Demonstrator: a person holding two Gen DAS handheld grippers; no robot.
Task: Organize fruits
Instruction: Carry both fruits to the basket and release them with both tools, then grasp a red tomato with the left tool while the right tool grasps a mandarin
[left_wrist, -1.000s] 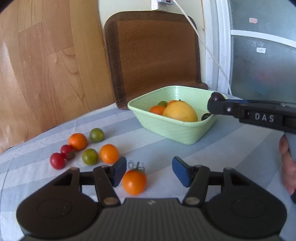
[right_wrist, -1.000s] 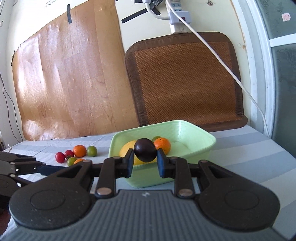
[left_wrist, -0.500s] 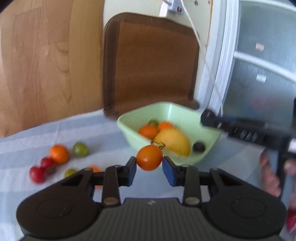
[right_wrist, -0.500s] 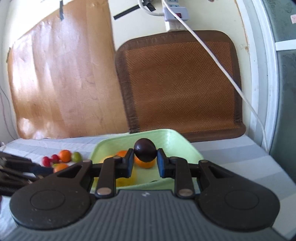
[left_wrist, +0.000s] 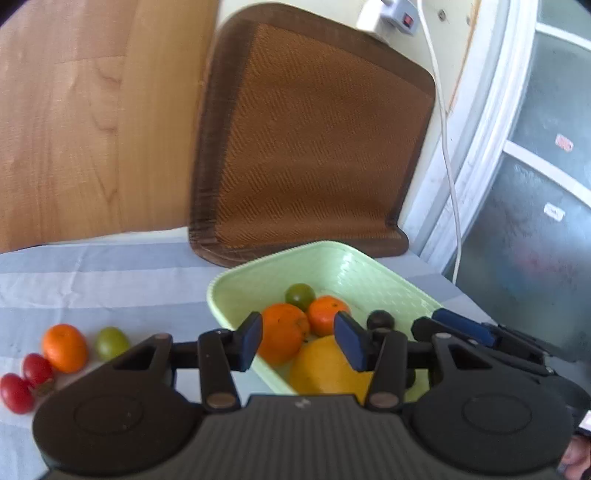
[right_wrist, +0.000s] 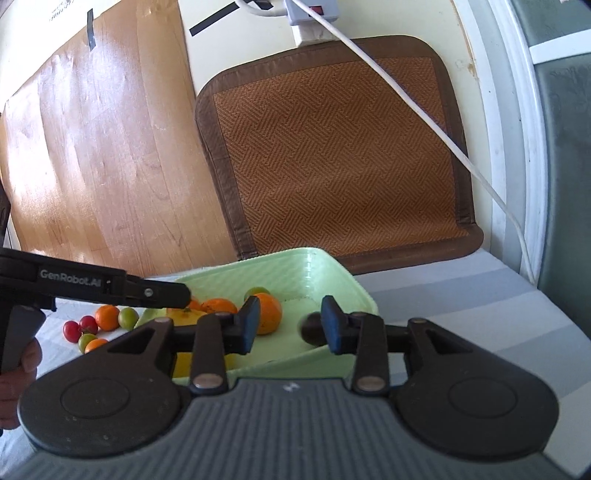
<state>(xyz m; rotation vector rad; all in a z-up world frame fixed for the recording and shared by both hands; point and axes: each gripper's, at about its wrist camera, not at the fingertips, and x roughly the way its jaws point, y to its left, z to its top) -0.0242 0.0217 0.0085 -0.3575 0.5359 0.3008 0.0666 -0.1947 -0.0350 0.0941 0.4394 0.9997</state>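
Note:
A pale green bowl (left_wrist: 240, 280) (right_wrist: 332, 262) holds a yellow fruit (left_wrist: 325, 369), two orange fruits, a green tomato (left_wrist: 300, 295) and a dark fruit (left_wrist: 380, 319). My left gripper (left_wrist: 300, 343) hangs over the bowl's near rim with its jaws opening. The orange tomato (left_wrist: 282, 332) lies below in the bowl, clear of the right pad. My right gripper (right_wrist: 290, 326) is over the bowl too, jaws opening. A blurred dark fruit (right_wrist: 310, 328) sits beside its right pad, not pinched. The left gripper (right_wrist: 159, 291) reaches in from the left.
Several loose tomatoes lie on the striped cloth left of the bowl: orange (left_wrist: 64, 347), green (left_wrist: 110, 343), red (left_wrist: 37, 369). A brown woven mat (left_wrist: 314, 147) leans on the wall behind. A white cable (right_wrist: 424, 122) hangs at right by the window frame.
My left gripper lifted the orange tomato from the cloth, carried it right over the bowl and let it go. My right gripper moved further over the bowl and released the dark fruit.

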